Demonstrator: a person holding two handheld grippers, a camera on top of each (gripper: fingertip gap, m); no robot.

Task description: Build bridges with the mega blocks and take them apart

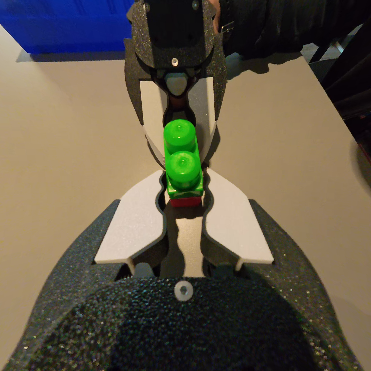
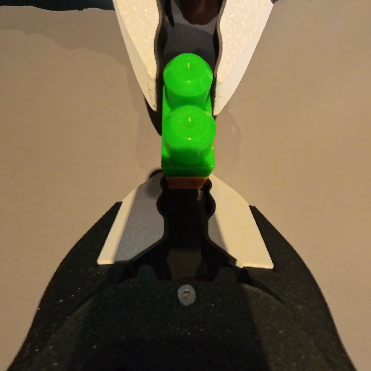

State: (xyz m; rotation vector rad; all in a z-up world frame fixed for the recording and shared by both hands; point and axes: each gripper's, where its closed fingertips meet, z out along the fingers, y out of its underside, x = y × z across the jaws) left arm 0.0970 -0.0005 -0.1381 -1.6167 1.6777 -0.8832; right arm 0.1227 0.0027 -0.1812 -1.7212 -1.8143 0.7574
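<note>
A green two-stud block [image 1: 181, 160] lies as a span on a red block [image 1: 185, 201] at its near end. In the right wrist view the same green block [image 2: 187, 128] rests on an orange block [image 2: 187, 183]. My left gripper [image 1: 184, 176] is shut, its tips against the sides of the red block just under the green one. My right gripper [image 2: 185, 178] is shut the same way on the orange block. The two grippers face each other; the right one [image 1: 182, 162] comes in from the far side and the left one [image 2: 185, 104] flanks the far stud.
The blocks stand on a beige table [image 1: 70, 140]. A blue box [image 1: 60, 26] stands at the table's far left. A person's dark sleeve [image 1: 281, 30] holds the right gripper. The table's right edge [image 1: 331, 104] borders dark furniture. The grippers' ends are close to 5 centimeters from one another.
</note>
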